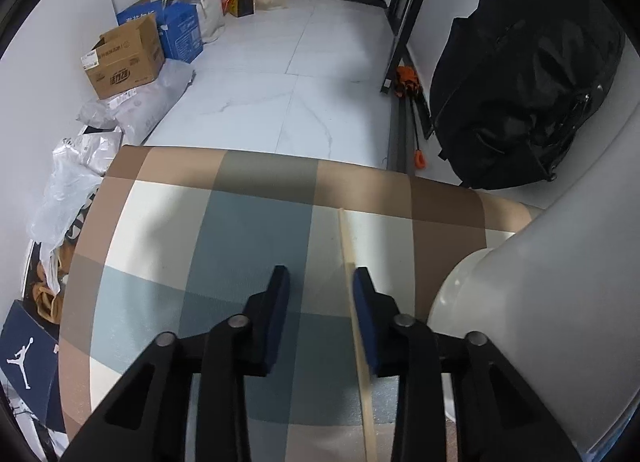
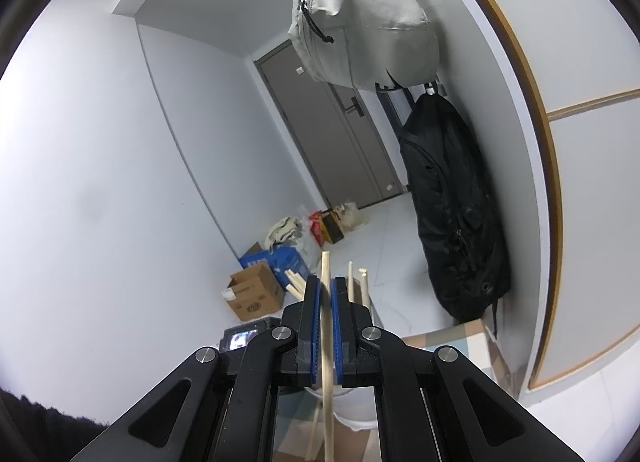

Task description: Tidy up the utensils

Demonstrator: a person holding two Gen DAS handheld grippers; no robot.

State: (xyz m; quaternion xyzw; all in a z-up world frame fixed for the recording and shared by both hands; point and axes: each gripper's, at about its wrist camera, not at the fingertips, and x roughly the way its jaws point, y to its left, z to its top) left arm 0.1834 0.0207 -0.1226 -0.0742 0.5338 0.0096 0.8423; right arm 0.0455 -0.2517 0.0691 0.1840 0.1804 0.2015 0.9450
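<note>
- Chopstick [image 1: 345, 240] lying flat on the bench [image 1: 168, 222], running from the near edge out toward the far edge, right alongside the white holder [image 1: 520, 302] at the right edge.
- Left tool [image 1: 320, 282] partly open and straddling that stick; right pad [image 1: 362, 298] looks to be touching it, left pad clear, so not a real grip yet.
- Right tool [image 2: 326, 294] clamped shut on a second chopstick [image 2: 326, 266], held up over the holder, with more sticks [image 2: 356, 282] poking up just behind.
- Risk, just a guess: thin round wood on a smooth checked cover, so could easily roll or skid sideways if only one pad pushes it.
- Another worry: off-centre pinch on a long skinny stick, likely to pivot and droop when lifted.
- Materials: pale bare wood, slim and straight; glossy white rounded holder; blue ribbed pads on black plastic fingers.
</note>
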